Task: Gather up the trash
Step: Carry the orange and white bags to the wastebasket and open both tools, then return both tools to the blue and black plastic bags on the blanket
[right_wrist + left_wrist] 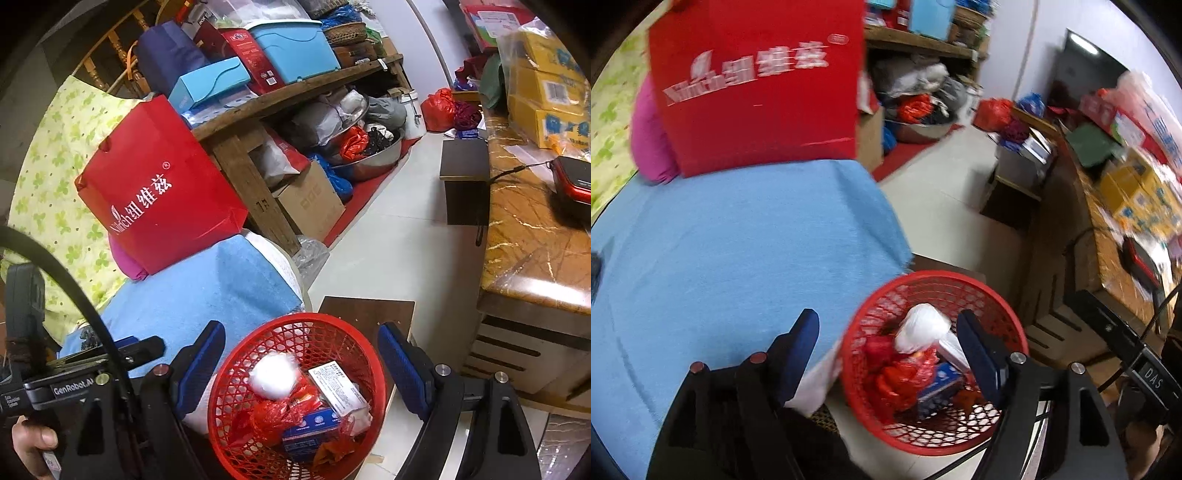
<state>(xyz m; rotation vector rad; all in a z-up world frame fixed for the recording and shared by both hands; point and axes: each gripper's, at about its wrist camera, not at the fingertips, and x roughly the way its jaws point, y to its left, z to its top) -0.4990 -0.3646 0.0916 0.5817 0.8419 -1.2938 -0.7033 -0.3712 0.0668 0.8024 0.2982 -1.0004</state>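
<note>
Both hand-held grippers [888, 345] [301, 356] spread, empty, above round red plastic mesh basket [236, 373] of crumpled trash

One red mesh basket [295, 328] holds one white wad [274, 376], one crumpled red plastic bag [280, 410], one white printed box [338, 387] and one blue carton [312, 430]. One red paper bag [155, 192] stands on one blue cloth [207, 295]. Two teal boxes [295, 46] [208, 85] sit on one wooden shelf [295, 88]; one steel basin [373, 162] lies beneath.

A blue-covered seat [221, 288] carries a red paper bag [159, 184].
</note>
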